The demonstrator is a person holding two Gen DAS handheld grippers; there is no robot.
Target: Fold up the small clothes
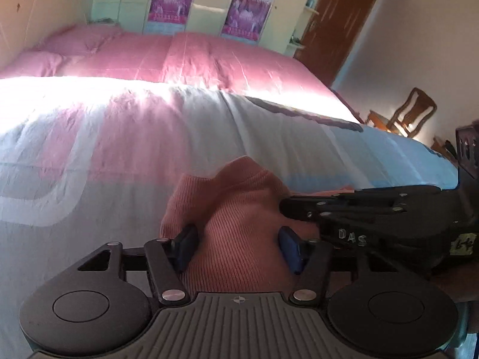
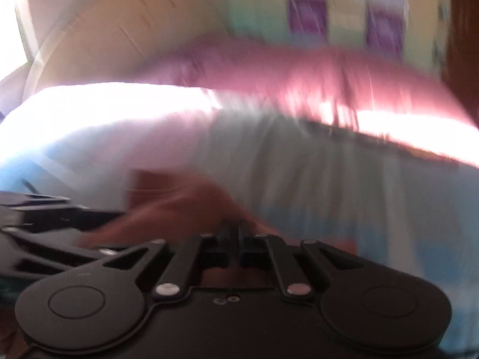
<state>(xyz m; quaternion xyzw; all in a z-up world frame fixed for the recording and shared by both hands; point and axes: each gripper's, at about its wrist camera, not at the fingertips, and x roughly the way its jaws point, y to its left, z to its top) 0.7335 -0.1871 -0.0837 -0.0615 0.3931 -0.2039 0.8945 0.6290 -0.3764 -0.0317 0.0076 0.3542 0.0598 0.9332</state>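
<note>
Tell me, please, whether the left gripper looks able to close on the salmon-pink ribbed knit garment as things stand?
Probably yes: the salmon-pink ribbed knit garment already bulges between the left gripper's parted blue pads, nothing lying between. The right gripper comes in beside it, not blocking.

Garment (image 1: pixel 239 209) on bed (image 1: pixel 119 155), between left gripper (image 1: pixel 239 248) fingers; right gripper (image 1: pixel 287 206) alongside, right. Pillows (image 1: pixel 69 45) behind; wardrobe (image 1: pixel 203 3) beyond; chair (image 1: pixel 404 116) far right.

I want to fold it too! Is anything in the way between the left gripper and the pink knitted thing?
Nothing visible is. The pink knit garment already bulges up between the left gripper's blue pads. The right gripper comes in from the right, shut on the garment's edge, beside it rather than in front.
</note>
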